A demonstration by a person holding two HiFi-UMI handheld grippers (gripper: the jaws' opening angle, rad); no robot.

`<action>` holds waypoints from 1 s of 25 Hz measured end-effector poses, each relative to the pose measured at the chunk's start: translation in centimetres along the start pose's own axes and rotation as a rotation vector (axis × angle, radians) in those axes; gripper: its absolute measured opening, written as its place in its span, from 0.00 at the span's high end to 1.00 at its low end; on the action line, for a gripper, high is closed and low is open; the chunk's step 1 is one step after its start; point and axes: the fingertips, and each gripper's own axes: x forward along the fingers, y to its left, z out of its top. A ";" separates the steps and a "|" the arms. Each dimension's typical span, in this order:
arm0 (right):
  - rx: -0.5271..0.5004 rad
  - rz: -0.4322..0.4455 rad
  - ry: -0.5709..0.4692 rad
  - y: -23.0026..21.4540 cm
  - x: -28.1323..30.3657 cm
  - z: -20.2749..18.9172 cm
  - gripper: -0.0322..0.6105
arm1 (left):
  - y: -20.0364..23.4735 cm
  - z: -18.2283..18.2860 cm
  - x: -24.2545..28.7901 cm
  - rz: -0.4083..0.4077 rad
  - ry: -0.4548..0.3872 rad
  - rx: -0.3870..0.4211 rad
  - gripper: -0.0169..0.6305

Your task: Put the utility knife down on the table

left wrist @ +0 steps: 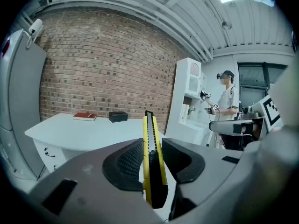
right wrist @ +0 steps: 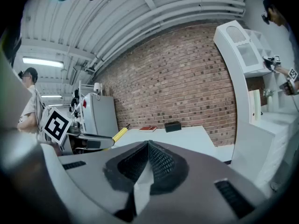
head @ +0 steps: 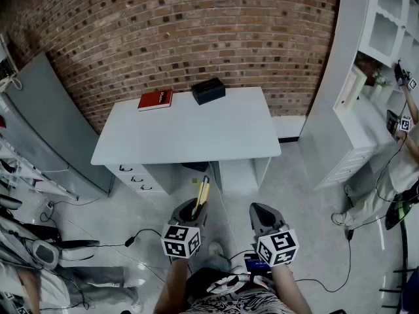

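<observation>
Back: red-brown brick wall, full width. Against it, white table, drawer unit under left end, open shelf under right. Left: tall grey cabinet. Right: white shelving unit with open niches. Pale grey floor, black cables trailing. Overhead: white ribbed ceiling, strip light lit.

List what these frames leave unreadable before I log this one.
- Lower end of the utility knife: head view, covered by the left claw.
- Blade out or retracted: head view too small, left gripper view foreshortened.
- Cover print on the red book: too small, all views.
- What the black box is: too small, all views.
</observation>
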 end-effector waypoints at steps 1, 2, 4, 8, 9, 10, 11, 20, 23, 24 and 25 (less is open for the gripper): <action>-0.002 0.003 -0.001 0.3 0.0 0.0 0.95 | 0.1 -0.1 -0.3 0.002 0.002 0.001 0.77; -0.004 0.005 -0.003 0.6 0.0 0.0 0.95 | 0.2 -0.2 -0.6 0.003 0.003 0.001 0.77; -0.006 0.007 -0.008 1.1 0.0 0.0 0.95 | 0.5 -0.4 -1.2 0.007 0.000 -0.003 0.77; -0.010 0.013 -0.018 1.7 -0.2 0.0 0.95 | 1.0 -0.4 -2.3 0.019 -0.013 -0.010 0.77; -0.010 0.015 -0.019 1.8 -0.2 -0.1 0.95 | 1.0 -0.4 -2.5 0.022 -0.014 -0.011 0.77; -0.010 0.017 -0.018 1.8 -0.2 -0.2 0.95 | 1.1 -0.5 -2.7 0.025 -0.015 -0.012 0.77; -0.009 0.018 -0.016 1.8 -0.3 -0.3 0.95 | 1.1 -0.6 -2.9 0.027 -0.013 -0.013 0.77; 0.013 0.023 -0.016 0.3 1.8 -0.4 0.95 | 2.4 -0.6 -1.2 0.037 -0.011 -0.027 0.77; 0.014 0.027 -0.006 -0.8 4.0 -0.4 0.95 | 3.5 -0.5 0.7 0.041 -0.004 -0.033 0.77; 0.014 0.029 -0.004 -1.2 4.9 -0.2 0.95 | 4.0 -0.4 1.5 0.041 -0.002 -0.038 0.77; 0.014 0.030 -0.002 -1.6 6.1 -0.1 0.95 | 4.6 -0.2 2.5 0.040 0.000 -0.042 0.77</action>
